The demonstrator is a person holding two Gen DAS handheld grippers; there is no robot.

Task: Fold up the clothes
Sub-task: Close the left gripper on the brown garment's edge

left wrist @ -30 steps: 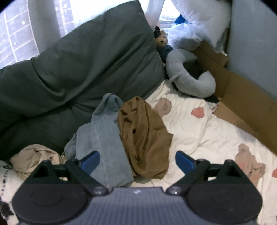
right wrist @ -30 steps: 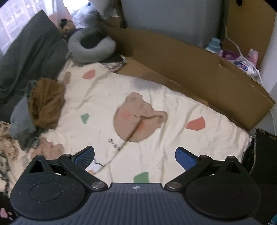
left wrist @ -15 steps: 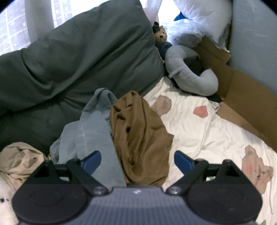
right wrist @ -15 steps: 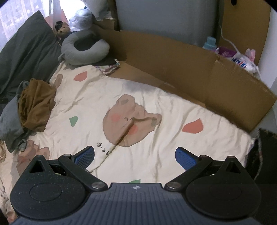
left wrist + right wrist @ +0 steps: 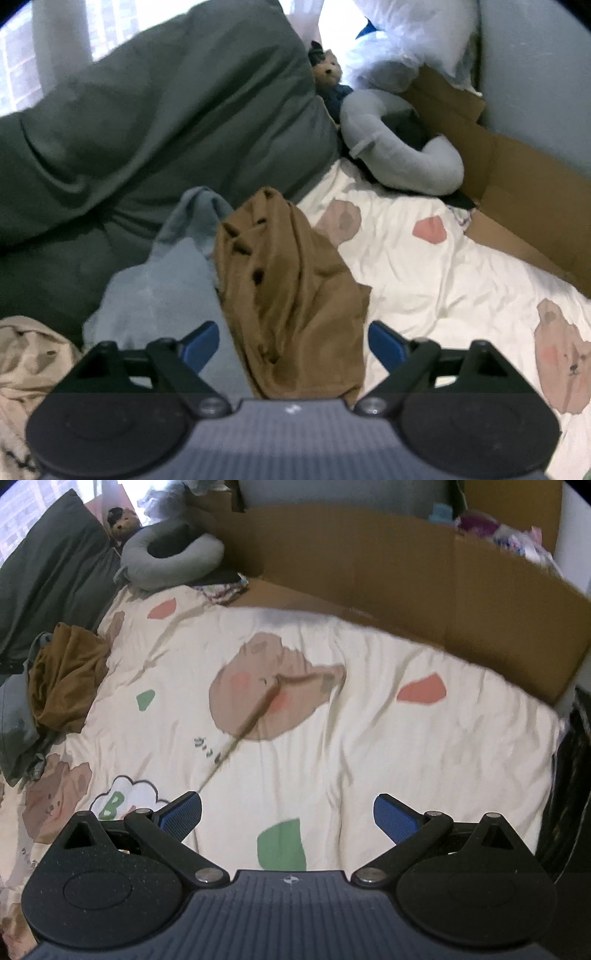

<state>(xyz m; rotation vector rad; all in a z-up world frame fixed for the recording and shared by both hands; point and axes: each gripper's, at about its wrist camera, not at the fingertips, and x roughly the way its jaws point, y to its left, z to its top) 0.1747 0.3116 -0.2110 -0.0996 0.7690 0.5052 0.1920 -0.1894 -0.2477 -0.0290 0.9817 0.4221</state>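
Observation:
A crumpled brown garment [image 5: 291, 280] lies on the cartoon-print sheet [image 5: 443, 280], overlapping a grey-blue garment [image 5: 162, 280] to its left. A beige garment [image 5: 29, 354] is bunched at the far left. My left gripper [image 5: 293, 341] hovers just over the brown garment's near end. Its jaws are closing, the cloth shows between the blue pads, and neither pad presses on it. My right gripper [image 5: 288, 812] stands open above the bare sheet [image 5: 351, 738], nothing between its fingers. From there the brown garment [image 5: 62, 683] and the grey garment [image 5: 14, 720] sit far to the left.
A dark grey duvet [image 5: 147, 129] rises behind the clothes. A grey neck pillow [image 5: 399, 158] and a small teddy bear [image 5: 328, 70] lie at the bed's head. Flattened cardboard [image 5: 406, 572] walls off the far side of the bed.
Both grippers have sunk toward the bed. The brown garment now looms larger between the left pads, which stand slightly closer together. The right gripper's jaws are unchanged.

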